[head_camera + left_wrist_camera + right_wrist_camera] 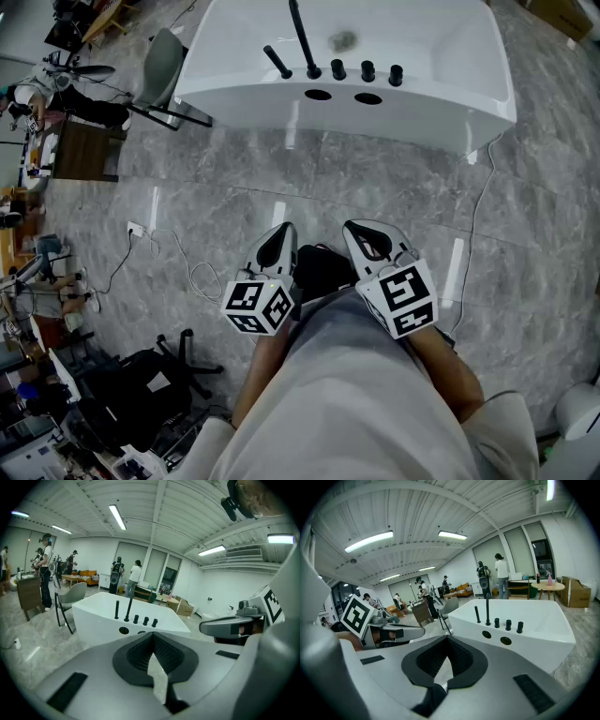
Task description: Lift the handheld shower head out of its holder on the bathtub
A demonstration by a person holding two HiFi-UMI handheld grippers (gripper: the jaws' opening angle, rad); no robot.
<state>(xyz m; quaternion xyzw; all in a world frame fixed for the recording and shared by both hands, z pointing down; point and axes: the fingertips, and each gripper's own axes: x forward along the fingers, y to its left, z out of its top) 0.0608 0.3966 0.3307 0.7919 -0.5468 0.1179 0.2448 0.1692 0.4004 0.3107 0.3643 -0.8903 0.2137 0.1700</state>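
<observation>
The white bathtub (469, 112) stands ahead on the grey stone floor. On its near rim a row of black fittings shows: the slim handheld shower head (277, 61) standing in its holder at the left, a tall spout (302, 37) and three knobs (367, 70). My left gripper (281, 230) and right gripper (359, 228) hang side by side close to my body, well short of the tub, both shut with nothing in them. The left gripper view shows the shower head (116, 610) far beyond the shut left gripper (153, 634). So does the right gripper view, with the shower head (477, 614) beyond the right gripper (447, 639).
A grey chair (159, 70) stands at the tub's left end, with a wooden cabinet (84, 150) beyond it. A power strip (136, 230) and cables lie on the floor at the left; a white cable (480, 206) runs at the right. A black office chair (150, 384) is at bottom left. People stand far off.
</observation>
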